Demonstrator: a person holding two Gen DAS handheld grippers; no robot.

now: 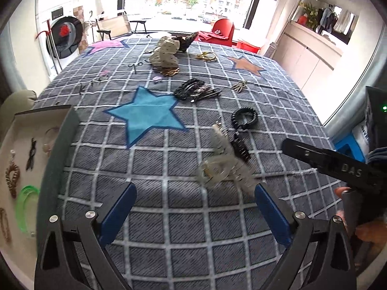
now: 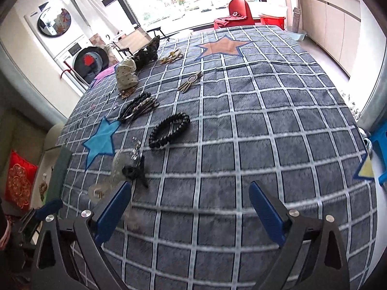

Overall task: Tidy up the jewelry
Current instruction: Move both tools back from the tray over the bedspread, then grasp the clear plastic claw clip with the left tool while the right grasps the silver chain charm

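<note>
Jewelry and hair pieces lie scattered on a grey checked cloth with stars point(image 1: 169, 217). My left gripper point(image 1: 194, 200) is open and empty, just short of a clear plastic hair clip point(image 1: 219, 166) and a small black claw clip point(image 1: 240, 148). A black beaded bracelet point(image 1: 244, 118) lies beyond them. At the left stands a white tray point(image 1: 14, 181) holding several sorted pieces, among them a green hoop point(image 1: 25, 207). My right gripper point(image 2: 189, 203) is open and empty over bare cloth, right of the clear clip point(image 2: 121, 169) and the black clip point(image 2: 135, 171). The bracelet point(image 2: 169, 129) lies ahead of it.
Further back lie a heap of dark bead strands point(image 1: 196, 89), gold earrings point(image 1: 239, 85), a gold chain point(image 1: 206, 56) and a dotted cream bow point(image 1: 164, 55). The right gripper's body point(image 1: 338, 166) shows at the right of the left wrist view. A washing machine point(image 2: 89, 62) stands behind.
</note>
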